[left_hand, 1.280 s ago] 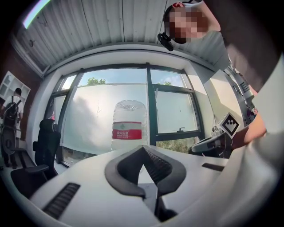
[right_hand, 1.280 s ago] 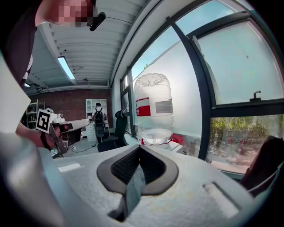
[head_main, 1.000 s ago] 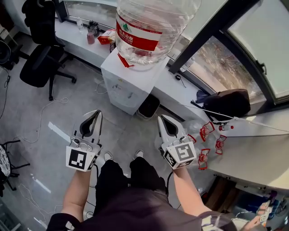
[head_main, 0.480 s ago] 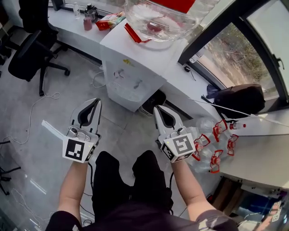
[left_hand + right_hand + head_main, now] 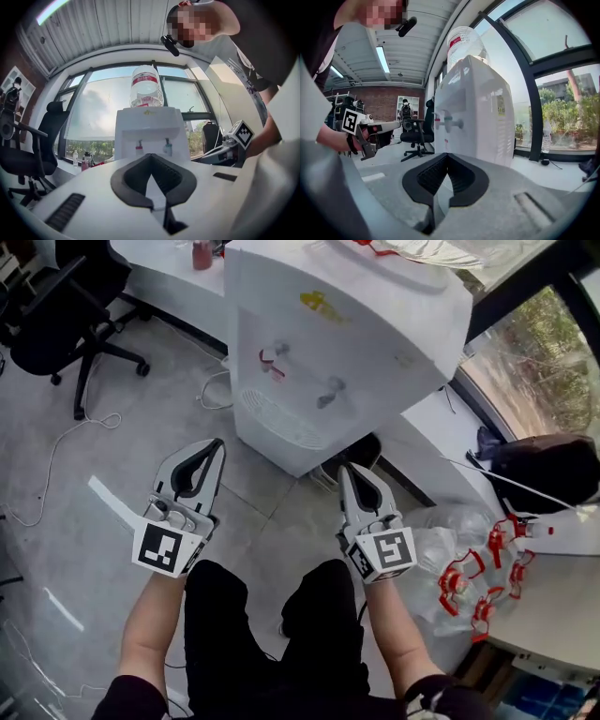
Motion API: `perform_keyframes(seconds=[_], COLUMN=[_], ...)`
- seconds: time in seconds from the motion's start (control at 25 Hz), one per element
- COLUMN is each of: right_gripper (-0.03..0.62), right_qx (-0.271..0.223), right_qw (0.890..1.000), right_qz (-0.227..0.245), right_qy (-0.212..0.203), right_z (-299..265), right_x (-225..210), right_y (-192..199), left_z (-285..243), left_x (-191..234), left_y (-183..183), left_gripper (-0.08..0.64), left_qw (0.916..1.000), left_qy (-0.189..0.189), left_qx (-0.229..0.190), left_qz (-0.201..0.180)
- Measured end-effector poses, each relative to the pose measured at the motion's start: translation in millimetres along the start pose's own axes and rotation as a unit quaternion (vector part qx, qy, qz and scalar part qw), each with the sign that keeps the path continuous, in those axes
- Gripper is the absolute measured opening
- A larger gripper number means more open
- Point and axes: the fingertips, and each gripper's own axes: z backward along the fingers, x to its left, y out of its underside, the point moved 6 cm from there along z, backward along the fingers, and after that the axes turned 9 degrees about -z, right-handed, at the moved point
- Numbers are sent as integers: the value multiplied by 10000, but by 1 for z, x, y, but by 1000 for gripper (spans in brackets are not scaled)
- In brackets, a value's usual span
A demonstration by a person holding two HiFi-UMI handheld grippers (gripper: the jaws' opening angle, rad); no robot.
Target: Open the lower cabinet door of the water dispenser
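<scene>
The left tongs (image 5: 217, 444) were closed tip to tip with nothing between them, and the right tongs (image 5: 349, 471) were the same, pressed together and empty. Each was held in one of the person's hands, roughly level and side by side, both pointing at the water dispenser (image 5: 356, 343), which stood just ahead and clear of both tips.

In the left gripper view the dispenser (image 5: 149, 124) faced square on, its two taps (image 5: 153, 147) just above the closed tips and a large bottle (image 5: 146, 89) upended on top. The lower front was hidden behind the tongs there. In the right gripper view the lower cabinet door (image 5: 442, 142) showed only as a narrow strip under the taps (whether it stood ajar could not be told).

Further out, the grey floor (image 5: 94, 456) carried a loose cable (image 5: 56, 442), and an office chair (image 5: 56, 324) stood to the left. To the right, a black bag (image 5: 548, 470) lay on the window worktop (image 5: 422, 432).
</scene>
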Motion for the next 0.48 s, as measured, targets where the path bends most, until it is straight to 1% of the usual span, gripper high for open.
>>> perform_keyframes(seconds=[0.12,0.2,0.28,0.36,0.48], right_gripper=[5,5,5,5,5], right_qx=[-122,-193,-279,-347,-459], right_qw=[9998,9996,9991,9986,9981], right_qz=[135,218,287,367,373], right_qy=[-56,60,166,163,175], right_z=[-13,-16,-16,-17,-23], right_x=[-12,-23,-35,-45,-56], right_y=[32,56,82,105,136], left_z=[-6,-8,-9,-8,-4], left_x=[-1,-4,-11,-19,-25], left_y=[37,61,85,107,136], left_gripper=[6,6,6,6,6], left_qw=[10000,9999,9998,9997,9994], left_qy=[-31,-60,-35,28,75], left_qx=[-40,-85,-172,-241,-293], left_qz=[9,-63,-52,-27,-194])
